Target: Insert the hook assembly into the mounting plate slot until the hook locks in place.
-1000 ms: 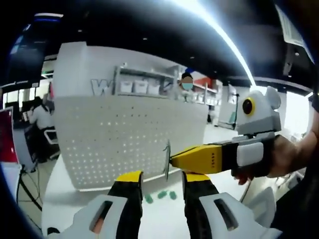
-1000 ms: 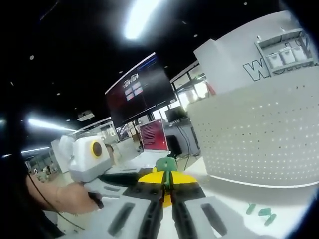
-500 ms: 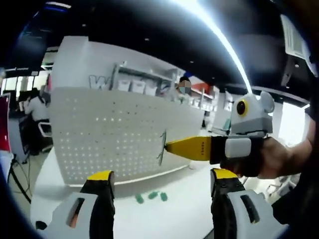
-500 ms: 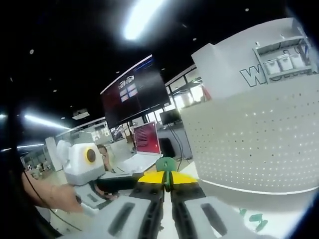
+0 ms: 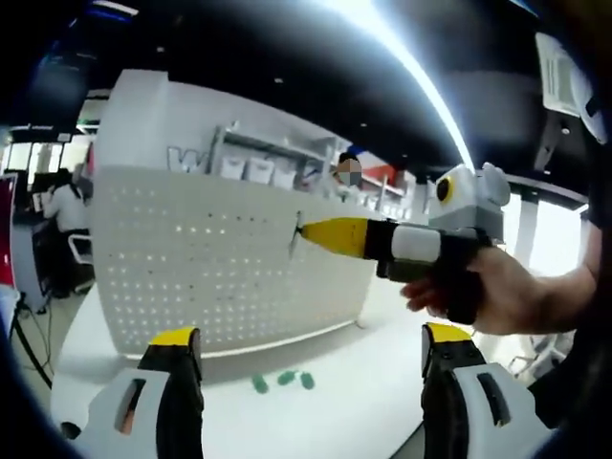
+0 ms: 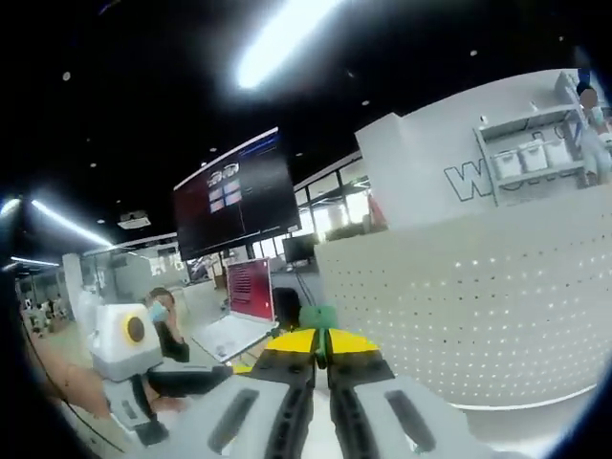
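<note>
Plate (image 5: 295, 234) pinched edge-on in right gripper (image 5: 304, 232) jaws, held up in front of pegboard (image 5: 210, 268). In right gripper view, green hook (image 6: 318, 318) at jaw tips. Left gripper (image 5: 304, 349) jaws wide, empty. Three green pieces (image 5: 283, 380) on table (image 5: 354, 382) near pegboard.

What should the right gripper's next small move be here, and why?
Probably carry the hook forward to the pegboard. The right gripper is shut on the hook, short of the board in the left gripper view, while the left gripper stands open.
</note>
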{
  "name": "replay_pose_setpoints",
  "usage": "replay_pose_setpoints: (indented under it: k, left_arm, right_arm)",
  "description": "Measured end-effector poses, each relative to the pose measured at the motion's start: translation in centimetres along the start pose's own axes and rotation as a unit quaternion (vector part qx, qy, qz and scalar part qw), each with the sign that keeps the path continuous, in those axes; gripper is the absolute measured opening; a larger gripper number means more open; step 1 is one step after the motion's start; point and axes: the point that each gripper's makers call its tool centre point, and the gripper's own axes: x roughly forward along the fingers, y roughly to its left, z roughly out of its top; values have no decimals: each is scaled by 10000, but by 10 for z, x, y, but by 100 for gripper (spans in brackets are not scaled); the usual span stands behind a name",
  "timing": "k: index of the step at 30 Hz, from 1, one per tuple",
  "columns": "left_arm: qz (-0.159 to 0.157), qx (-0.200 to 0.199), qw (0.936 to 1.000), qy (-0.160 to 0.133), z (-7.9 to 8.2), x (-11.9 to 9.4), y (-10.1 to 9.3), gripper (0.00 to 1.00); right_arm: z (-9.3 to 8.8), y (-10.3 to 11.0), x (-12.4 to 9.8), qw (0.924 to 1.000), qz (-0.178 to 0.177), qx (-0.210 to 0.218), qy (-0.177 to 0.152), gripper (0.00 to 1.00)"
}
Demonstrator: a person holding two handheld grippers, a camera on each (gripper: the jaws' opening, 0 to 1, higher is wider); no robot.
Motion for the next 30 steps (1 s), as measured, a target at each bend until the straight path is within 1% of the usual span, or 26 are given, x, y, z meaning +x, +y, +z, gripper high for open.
replay_pose_setpoints:
  k: [3, 5, 8, 9, 11, 12, 16, 18, 19, 20, 22, 23, 24, 27, 30]
  left_arm:
    - [4, 3, 10000, 11, -1, 0, -1, 100]
    - [11, -11, 10000, 29, -3, 0, -2, 100]
    - [125, 19, 9999, 18, -3, 0, 1, 100]
    - [132, 13, 9999, 1, -2, 1, 1, 100]
    - [145, -17, 9999, 10, -3, 2, 2, 100]
    - [146, -15, 9999, 31, -4, 3, 2, 100]
    - [173, -36, 9998, 100, -6, 4, 3, 100]
    - [217, -22, 9996, 150, -8, 4, 6, 100]
    - [224, -17, 9996, 155, -8, 3, 7, 100]
    - [234, -31, 9996, 164, -9, 2, 8, 99]
    - [258, -46, 9995, 182, -10, 1, 11, 99]
    - [285, -53, 9993, 217, -12, 0, 14, 98]
    - [306, -72, 9992, 263, -13, -1, 16, 98]
    - [328, -109, 9991, 262, -15, -3, 18, 97]
    - [346, -120, 9989, 302, -17, -3, 20, 97]
  right_arm:
    - [9, -17, 2, 9993, -295, 15, -233, 1]
    - [11, -27, 3, 9984, -467, -26, -305, 1]
    - [16, -40, 5, 9967, -694, -34, -420, 1]
    - [18, -47, 6, 9949, -886, -46, -476, 1]
    - [21, -54, 11, 9933, -1007, -167, -546, 1]
    - [22, -58, 15, 9921, -1094, -267, -545, 1]
    - [25, -70, 26, 9891, -1291, -366, -602, 1]
    - [26, -75, 32, 9875, -1351, -549, -603, 1]
    - [27, -80, 34, 9854, -1436, -708, -583, 1]
    - [28, -83, 35, 9843, -1486, -753, -578, 1]
    - [29, -90, 38, 9834, -1541, -747, -594, 1]
    - [29, -97, 39, 9824, -1615, -741, -580, 1]
    - [30, -105, 40, 9806, -1715, -742, -598, 1]
    - [29, -124, 43, 9762, -1942, -772, -582, 1]
    - [30, -139, 45, 9725, -2118, -782, -571, 1]
